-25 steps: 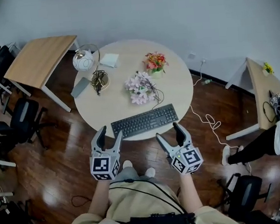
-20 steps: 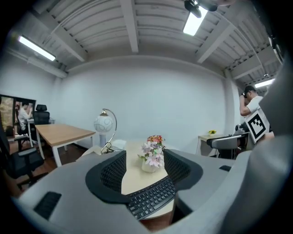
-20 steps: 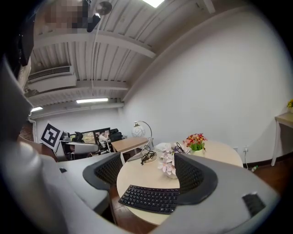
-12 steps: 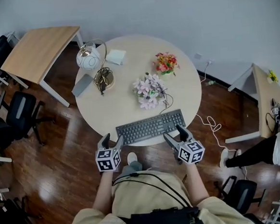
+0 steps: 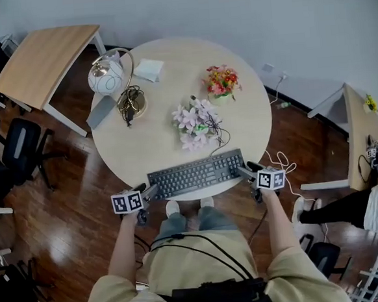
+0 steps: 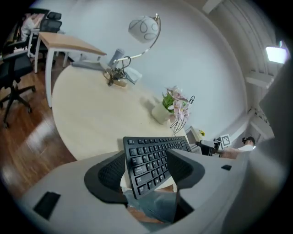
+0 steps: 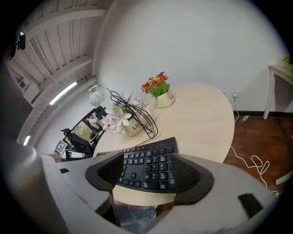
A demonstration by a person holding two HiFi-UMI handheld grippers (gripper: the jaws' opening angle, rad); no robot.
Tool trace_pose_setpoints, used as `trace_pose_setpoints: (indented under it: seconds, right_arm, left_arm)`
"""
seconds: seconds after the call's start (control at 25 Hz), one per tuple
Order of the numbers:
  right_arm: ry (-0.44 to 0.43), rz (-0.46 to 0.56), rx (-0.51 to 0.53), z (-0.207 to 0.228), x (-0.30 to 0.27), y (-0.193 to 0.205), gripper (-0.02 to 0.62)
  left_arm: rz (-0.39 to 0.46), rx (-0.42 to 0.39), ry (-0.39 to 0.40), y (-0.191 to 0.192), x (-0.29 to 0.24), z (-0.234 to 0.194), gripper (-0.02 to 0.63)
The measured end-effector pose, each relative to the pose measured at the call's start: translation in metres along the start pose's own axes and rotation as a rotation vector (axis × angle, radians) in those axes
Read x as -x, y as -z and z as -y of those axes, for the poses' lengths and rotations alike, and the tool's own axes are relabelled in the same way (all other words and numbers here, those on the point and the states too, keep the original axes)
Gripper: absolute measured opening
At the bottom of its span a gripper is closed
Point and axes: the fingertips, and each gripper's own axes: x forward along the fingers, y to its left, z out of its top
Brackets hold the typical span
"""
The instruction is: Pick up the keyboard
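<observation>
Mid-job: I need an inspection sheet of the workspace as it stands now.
Surface: round pale table.
Job's things: black keyboard lying flat at the table's near edge.
Clutter: pink flowers, red flowers, globe lamp, white sheet.
Grippers: left gripper at the keyboard's left end, jaws have just been opening; right gripper at its right end, jaws have just been closing; keyboard between both pairs, pads not pressing.
Cables: black cable looped round the pink flowers; white cable on the floor.
Surroundings: wooden desk, office chair, person's legs at right.
</observation>
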Motion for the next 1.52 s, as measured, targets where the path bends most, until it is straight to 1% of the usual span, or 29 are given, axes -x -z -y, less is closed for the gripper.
trace_pose_setpoints:
  seconds: [0.08,0.16,0.24,0.28,0.36,0.4,0.44,0.52,0.56,0.6,0.64,0.72,0.8,0.84,0.92,1.0,1.16,1.36,1.52]
  right_arm:
    - [-0.024,-0.076,-0.009,0.022,-0.009,0.003,0.319]
    - [-0.044,-0.15,-0.024,0.045,-0.018,0.009,0.303]
    - [-0.066,-0.212,-0.037,0.062,-0.029,0.014,0.291]
    - [-0.081,-0.236,-0.043,0.067,-0.033,0.016,0.281]
    - [-0.119,-0.267,-0.062,0.069,-0.041,0.02,0.267]
    - [-0.144,-0.273,-0.065,0.067,-0.046,0.019,0.263]
    - [-0.173,-0.274,-0.058,0.061,-0.05,0.016,0.243]
    - [-0.219,-0.282,-0.037,0.048,-0.055,0.011,0.225]
    - [-0.219,-0.288,-0.033,0.046,-0.057,0.011,0.222]
    - [-0.208,-0.29,-0.034,0.047,-0.058,0.012,0.197]
    - [-0.194,-0.289,-0.044,0.051,-0.06,0.015,0.179]
    - [-0.177,-0.279,-0.074,0.057,-0.063,0.019,0.178]
    - [-0.168,-0.266,-0.066,0.052,-0.059,0.017,0.178]
    - [-0.168,-0.251,-0.051,0.047,-0.055,0.014,0.178]
    - [-0.18,-0.186,-0.026,0.039,-0.043,0.003,0.176]
    - [-0.195,-0.099,0.02,0.027,-0.024,-0.017,0.17]
    - [-0.223,0.108,0.144,-0.016,0.024,-0.084,0.17]
    - [-0.275,0.375,0.298,-0.08,0.085,-0.186,0.17]
    - [-0.309,0.531,0.381,-0.123,0.12,-0.249,0.17]
  left_arm:
    - [-0.078,-0.01,-0.019,0.013,-0.013,-0.003,0.29]
    - [-0.142,-0.031,-0.062,0.025,-0.021,-0.008,0.288]
    - [-0.16,-0.027,-0.089,0.026,-0.026,-0.013,0.284]
    - [-0.154,-0.012,-0.092,0.025,-0.026,-0.014,0.266]
    - [-0.125,0.031,-0.078,0.022,-0.026,-0.013,0.261]
    - [-0.107,0.048,-0.067,0.019,-0.026,-0.013,0.259]
    - [-0.091,0.059,-0.055,0.015,-0.027,-0.012,0.251]
    - [-0.072,0.067,-0.043,0.011,-0.034,-0.01,0.229]
    - [-0.064,0.069,-0.053,0.009,-0.038,-0.009,0.225]
    - [-0.053,0.071,-0.079,0.006,-0.041,-0.011,0.218]
    - [-0.04,0.073,-0.11,0.002,-0.044,-0.015,0.176]
    - [-0.03,0.076,-0.146,-0.001,-0.045,-0.019,0.162]
    - [-0.043,0.06,-0.151,0.0,-0.043,-0.017,0.155]
    - [-0.048,0.043,-0.15,-0.001,-0.04,-0.014,0.155]
    - [-0.032,0.007,-0.139,-0.005,-0.029,-0.003,0.155]
    - [0.024,-0.031,-0.122,-0.018,-0.01,0.015,0.153]
    - [0.194,-0.15,-0.105,-0.067,0.036,0.062,0.153]
    - [0.43,-0.333,-0.095,-0.153,0.101,0.118,0.153]
    - [0.592,-0.467,-0.102,-0.215,0.149,0.156,0.155]
